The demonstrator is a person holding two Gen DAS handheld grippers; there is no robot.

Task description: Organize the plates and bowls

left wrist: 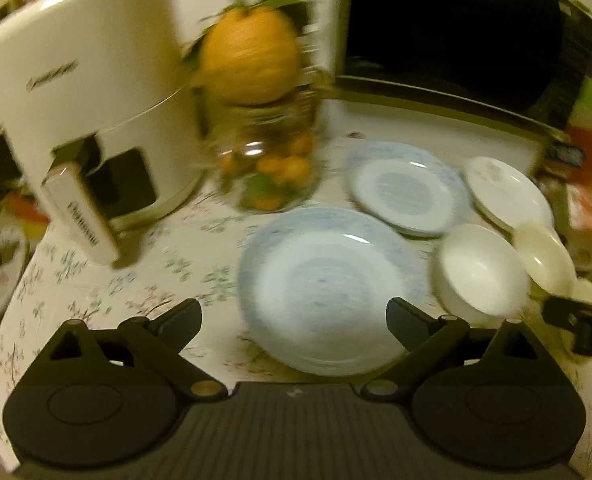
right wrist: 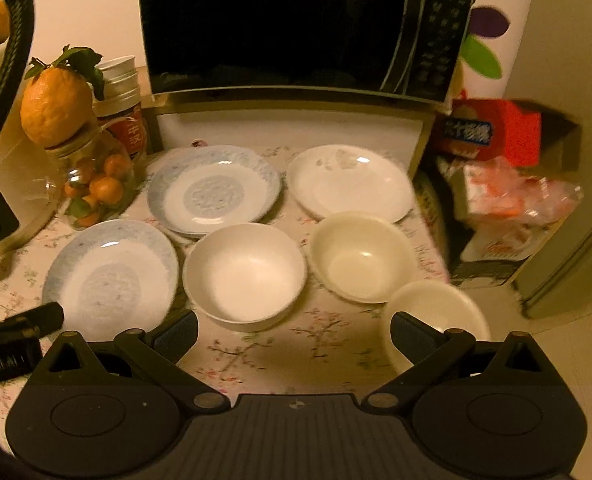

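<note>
Black fingers on both grippers spread wide, gripping nothing: left gripper [left wrist: 294, 318] over near blue plate [left wrist: 328, 288], right gripper [right wrist: 294, 330] over tablecloth [right wrist: 255, 356] between white bowl [right wrist: 244, 274] and small bowl [right wrist: 436, 320].

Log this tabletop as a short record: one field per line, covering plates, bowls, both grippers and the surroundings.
plates: near blue plate; far blue plate; white plate
bowls: white bowl; cream bowl; small cream bowl
stacking: none, all lie singly on the floral tablecloth
left gripper: open, empty, over the near blue plate
right gripper: open, empty
behind: microwave
left side: fruit jar, white appliance
</note>
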